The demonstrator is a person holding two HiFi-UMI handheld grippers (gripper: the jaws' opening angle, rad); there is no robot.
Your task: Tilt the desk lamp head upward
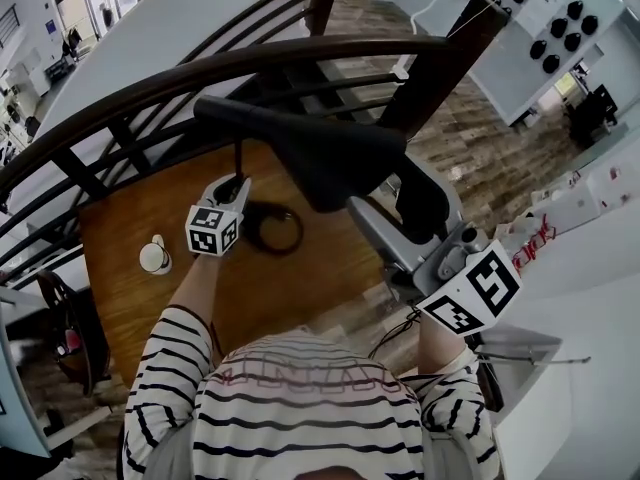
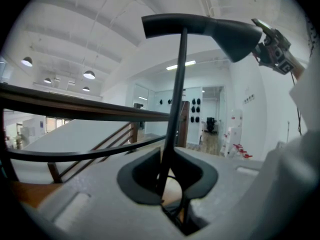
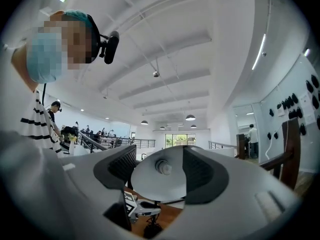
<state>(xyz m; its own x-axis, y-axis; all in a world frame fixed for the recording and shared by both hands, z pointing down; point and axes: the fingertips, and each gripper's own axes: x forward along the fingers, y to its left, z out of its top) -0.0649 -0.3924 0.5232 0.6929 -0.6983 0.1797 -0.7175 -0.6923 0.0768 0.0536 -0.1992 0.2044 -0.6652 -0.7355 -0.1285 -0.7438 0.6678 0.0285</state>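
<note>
The black desk lamp (image 1: 290,133) stands on a wooden tabletop (image 1: 130,228) on a ring-shaped base (image 1: 270,226), its thin stem (image 2: 177,84) upright. Its cone-shaped head (image 1: 340,163) widens sideways from a level top arm. It is white inside around a bulb (image 3: 161,167).

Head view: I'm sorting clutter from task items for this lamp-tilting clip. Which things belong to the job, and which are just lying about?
Job: black desk lamp head; its thin black stem, clamped by the left hand-held gripper; black ring base; right hand-held gripper closed on the head.
Lying about: small white container on the brown wooden table; dark curved wooden rail.
</note>
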